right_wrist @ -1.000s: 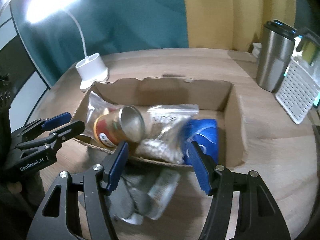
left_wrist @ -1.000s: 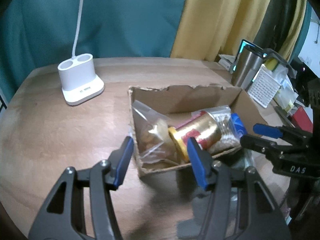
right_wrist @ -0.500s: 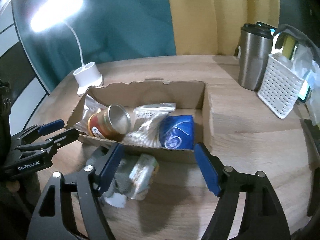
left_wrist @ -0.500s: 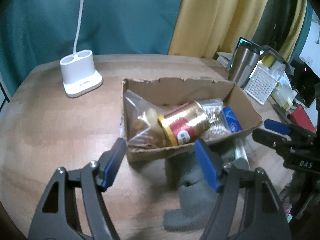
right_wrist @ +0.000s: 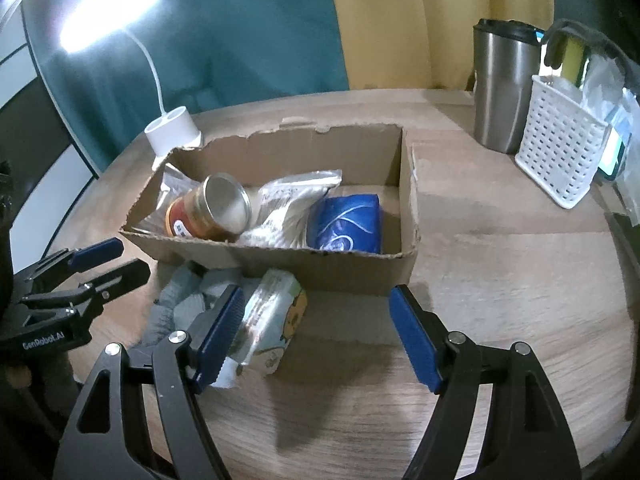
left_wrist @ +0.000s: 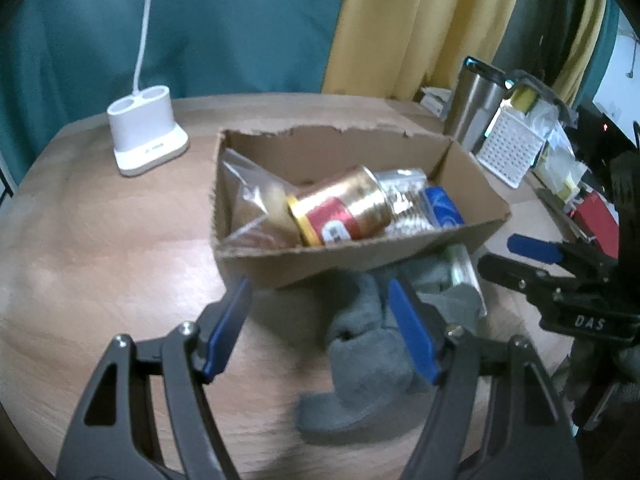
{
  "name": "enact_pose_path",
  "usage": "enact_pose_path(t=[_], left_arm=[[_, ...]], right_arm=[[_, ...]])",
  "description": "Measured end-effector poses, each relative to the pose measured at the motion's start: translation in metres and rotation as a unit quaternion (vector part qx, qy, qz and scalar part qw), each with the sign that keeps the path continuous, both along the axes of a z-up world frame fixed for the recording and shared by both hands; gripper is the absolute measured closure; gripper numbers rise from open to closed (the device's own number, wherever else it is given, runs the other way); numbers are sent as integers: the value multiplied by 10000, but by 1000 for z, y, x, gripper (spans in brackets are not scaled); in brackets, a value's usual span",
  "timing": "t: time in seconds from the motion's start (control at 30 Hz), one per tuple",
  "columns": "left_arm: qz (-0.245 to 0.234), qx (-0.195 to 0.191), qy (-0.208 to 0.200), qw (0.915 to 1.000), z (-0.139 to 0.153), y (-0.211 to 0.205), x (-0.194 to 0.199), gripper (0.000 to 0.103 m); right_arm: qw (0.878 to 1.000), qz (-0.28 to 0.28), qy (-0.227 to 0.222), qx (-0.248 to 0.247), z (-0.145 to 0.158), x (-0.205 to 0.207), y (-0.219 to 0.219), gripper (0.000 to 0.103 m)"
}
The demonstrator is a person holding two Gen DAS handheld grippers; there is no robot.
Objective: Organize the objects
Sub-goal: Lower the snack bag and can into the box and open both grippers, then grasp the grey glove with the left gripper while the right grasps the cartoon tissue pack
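A torn cardboard box [left_wrist: 344,258] [right_wrist: 280,264] sits on the wooden table. It holds a gold and red can [left_wrist: 340,212] [right_wrist: 212,212] lying on its side, clear plastic bags [left_wrist: 248,204] [right_wrist: 292,204] and a blue packet [left_wrist: 444,208] [right_wrist: 348,224]. In front of the box lie a grey cloth [left_wrist: 368,344] [right_wrist: 180,304] and a plastic-wrapped pack [right_wrist: 272,320] [left_wrist: 464,276]. My left gripper [left_wrist: 320,328] is open and empty above the cloth. My right gripper [right_wrist: 316,332] is open and empty, just short of the box and the pack.
A white lamp base [left_wrist: 144,136] [right_wrist: 172,132] stands at the back left. A steel tumbler [right_wrist: 504,84] [left_wrist: 476,104] and a white perforated basket [right_wrist: 560,148] [left_wrist: 512,148] stand at the right. Curtains hang behind the table.
Both grippers have drawn back from the box. The grey cloth and wrapped pack now show fully in front of the box. Both stay open.
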State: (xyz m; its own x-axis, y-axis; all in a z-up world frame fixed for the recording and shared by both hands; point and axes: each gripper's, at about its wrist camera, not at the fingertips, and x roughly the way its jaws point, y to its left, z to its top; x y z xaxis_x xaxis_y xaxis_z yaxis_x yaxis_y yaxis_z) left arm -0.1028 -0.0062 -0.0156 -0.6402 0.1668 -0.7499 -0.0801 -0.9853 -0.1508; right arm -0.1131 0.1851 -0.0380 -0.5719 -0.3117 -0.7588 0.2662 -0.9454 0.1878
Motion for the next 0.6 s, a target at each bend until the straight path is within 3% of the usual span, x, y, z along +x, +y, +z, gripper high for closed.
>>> enact_pose_path(t=[0.23,0.6], left_arm=[[-146,-97,-269,9995,-20,13,-6,30],[32,-310,-286,9991,-29,-6,-2,30]], right_arm=[[9999,-23,-152,-37,-13,-6,4,25],[9996,-176,-200,-55,-19,-4,21,25]])
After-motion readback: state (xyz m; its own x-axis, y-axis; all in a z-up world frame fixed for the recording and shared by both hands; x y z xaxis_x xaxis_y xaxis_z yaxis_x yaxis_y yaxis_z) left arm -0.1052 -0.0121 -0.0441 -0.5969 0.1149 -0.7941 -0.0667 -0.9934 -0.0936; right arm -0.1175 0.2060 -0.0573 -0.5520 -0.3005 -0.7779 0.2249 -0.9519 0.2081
